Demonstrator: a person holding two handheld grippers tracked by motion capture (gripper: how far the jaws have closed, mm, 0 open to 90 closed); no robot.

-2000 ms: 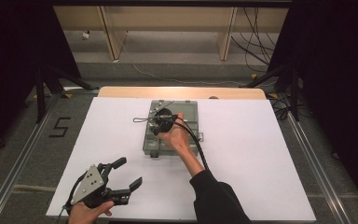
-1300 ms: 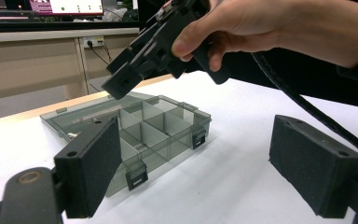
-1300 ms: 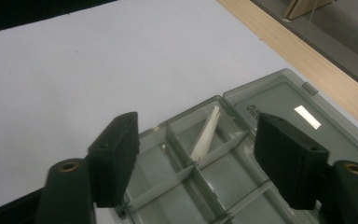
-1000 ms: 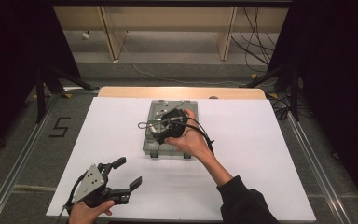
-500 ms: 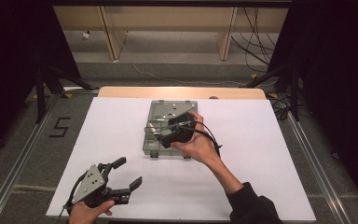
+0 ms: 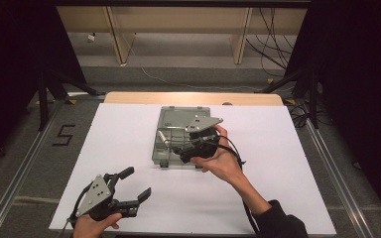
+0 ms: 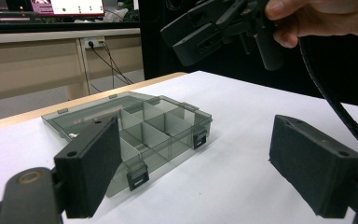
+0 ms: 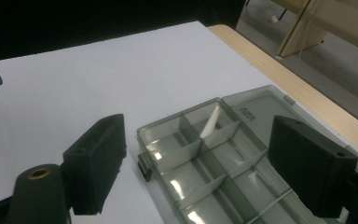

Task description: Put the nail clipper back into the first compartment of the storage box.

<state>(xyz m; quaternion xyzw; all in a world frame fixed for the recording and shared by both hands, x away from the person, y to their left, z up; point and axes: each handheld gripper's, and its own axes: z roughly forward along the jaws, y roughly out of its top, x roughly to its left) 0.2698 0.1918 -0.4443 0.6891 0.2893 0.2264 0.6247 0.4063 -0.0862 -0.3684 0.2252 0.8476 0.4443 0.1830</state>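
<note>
My right hand-held gripper [image 6: 194, 145] spread, empty, over open organizer box [image 6: 181, 136]; white strip [image 8: 210, 122] just ahead. Left hand-held gripper [image 6: 129, 191] spread, farther.

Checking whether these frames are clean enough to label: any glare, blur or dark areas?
Right gripper view: bright glare patches on the organizer box floor and dividers. Left gripper view: near jaws soft, right gripper dim against black. High view: table evenly lit, surroundings fall to black.

Ahead of the left gripper [image 6: 129, 191] the white table top [image 6: 129, 134] ends in a wooden edge [image 6: 193, 97]; beyond lie grey floor [image 6: 178, 59], pale wooden furniture legs [image 6: 116, 34], trailing cables [image 6: 273, 29] and black curtains [image 6: 357, 74] either side
</note>
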